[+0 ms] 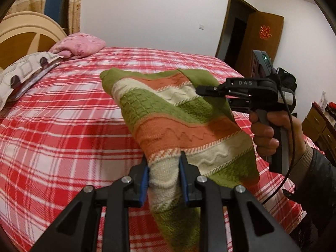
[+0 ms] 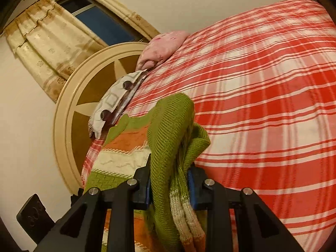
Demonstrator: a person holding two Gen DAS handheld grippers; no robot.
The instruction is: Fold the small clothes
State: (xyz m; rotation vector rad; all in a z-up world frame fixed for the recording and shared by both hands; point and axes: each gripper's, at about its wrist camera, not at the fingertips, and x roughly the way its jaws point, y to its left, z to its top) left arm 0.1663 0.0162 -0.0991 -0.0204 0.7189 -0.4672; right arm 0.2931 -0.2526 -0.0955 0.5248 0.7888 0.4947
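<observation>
A small knitted sweater (image 1: 178, 121) in green, orange and cream stripes hangs in the air above the red plaid bed (image 1: 63, 126). My left gripper (image 1: 163, 168) is shut on a bunched cream part of its edge, blue pads pressing from both sides. In the left wrist view my right gripper (image 1: 204, 91) comes in from the right, held by a hand (image 1: 266, 130), and pinches the sweater's far green edge. The right wrist view shows the same sweater (image 2: 168, 138) draped over and between the fingers of my right gripper (image 2: 170, 180), which is shut on the green knit.
At the head of the bed lie a pink pillow (image 1: 79, 45) and a grey patterned pillow (image 1: 23, 73) against a round wooden headboard (image 2: 84, 88). A curtained window (image 2: 98, 19) is behind it. An open brown door (image 1: 258, 37) and a wooden dresser (image 1: 319, 124) stand to the right.
</observation>
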